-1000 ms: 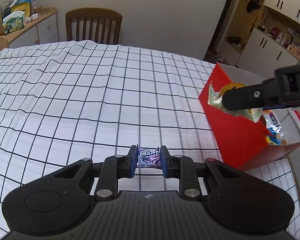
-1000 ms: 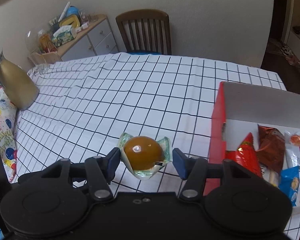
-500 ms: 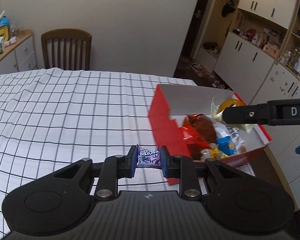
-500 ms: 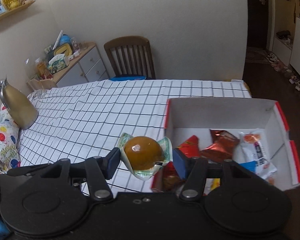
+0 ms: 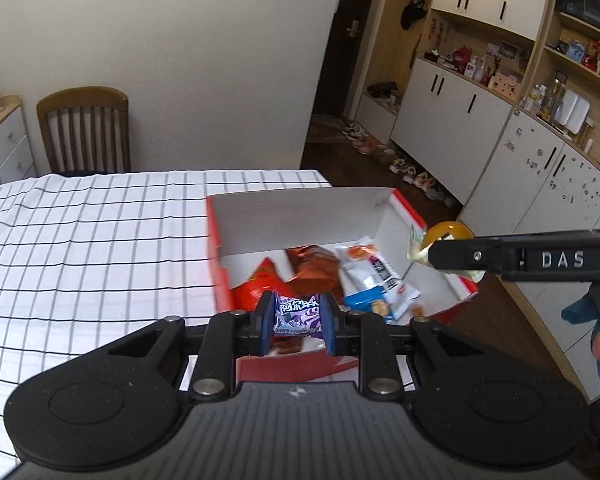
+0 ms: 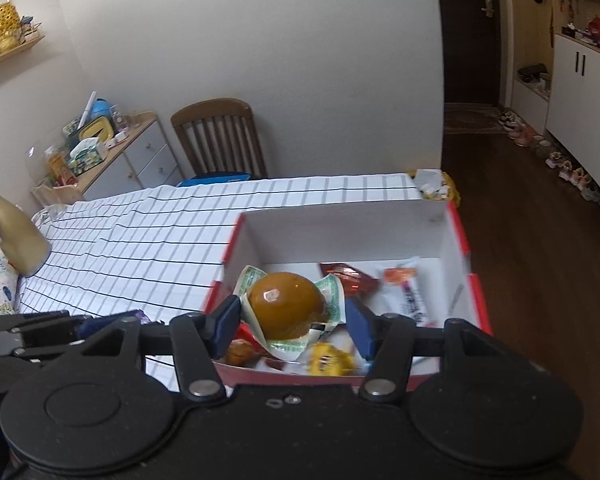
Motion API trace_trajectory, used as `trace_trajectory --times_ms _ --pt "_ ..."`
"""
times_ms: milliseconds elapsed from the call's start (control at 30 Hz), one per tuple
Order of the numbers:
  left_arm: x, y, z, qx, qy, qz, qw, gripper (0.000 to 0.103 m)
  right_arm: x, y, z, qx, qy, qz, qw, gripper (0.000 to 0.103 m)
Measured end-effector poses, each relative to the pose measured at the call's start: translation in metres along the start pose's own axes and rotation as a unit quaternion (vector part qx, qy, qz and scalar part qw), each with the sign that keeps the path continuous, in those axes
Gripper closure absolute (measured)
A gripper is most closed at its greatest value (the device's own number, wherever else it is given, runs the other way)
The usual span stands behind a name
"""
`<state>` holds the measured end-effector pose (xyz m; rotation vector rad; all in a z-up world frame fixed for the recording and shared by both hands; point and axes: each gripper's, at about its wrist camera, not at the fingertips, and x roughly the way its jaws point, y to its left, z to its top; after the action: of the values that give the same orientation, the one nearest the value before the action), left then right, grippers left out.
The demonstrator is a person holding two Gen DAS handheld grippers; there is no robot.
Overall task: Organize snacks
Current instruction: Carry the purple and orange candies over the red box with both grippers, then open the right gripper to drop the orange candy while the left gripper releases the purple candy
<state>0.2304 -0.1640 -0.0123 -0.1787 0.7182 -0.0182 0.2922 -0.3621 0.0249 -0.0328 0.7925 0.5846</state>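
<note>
My left gripper [image 5: 296,316] is shut on a small purple candy packet [image 5: 297,314] and holds it above the near wall of a red box with a white inside [image 5: 300,216]. My right gripper [image 6: 290,318] is shut on a round brown snack in a clear green-edged wrapper [image 6: 286,306], held over the near part of the same box [image 6: 340,224]. From the left wrist view the right gripper [image 5: 424,250] and its snack [image 5: 448,232] hang at the box's right wall. Several snack packets [image 5: 376,280] lie in the box.
The box stands at the right end of a table with a white black-checked cloth [image 5: 92,240]. A wooden chair [image 6: 220,136] is behind the table. A gold kettle [image 6: 14,236] stands at the table's far left. White cabinets [image 5: 460,120] line the right.
Both grippers have moved right from over the cloth to over the red box, each still holding its snack.
</note>
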Motion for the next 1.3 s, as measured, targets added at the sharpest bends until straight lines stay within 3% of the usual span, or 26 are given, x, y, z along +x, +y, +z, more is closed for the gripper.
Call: trace_trajectory --times_ms 467,933,1300 --pt "0.049 -0.041 0.037 -0.002 0.023 -0.009 0.9997 0.079 -0.005 -0.065 -0.012 -0.011 -0.001 -0.043 0.999 0.047" --pt "0.127 -0.049 0.042 0.003 0.102 0.010 0.9948 0.079 0.041 -0.073 -0.013 -0.048 0.032 -0.055 0.997 0.047" --pt "0.158 -0.054 0.034 0.026 0.137 0.026 0.9898 0.079 0.068 -0.075 -0.015 -0.067 0.055 -0.058 0.995 0.047"
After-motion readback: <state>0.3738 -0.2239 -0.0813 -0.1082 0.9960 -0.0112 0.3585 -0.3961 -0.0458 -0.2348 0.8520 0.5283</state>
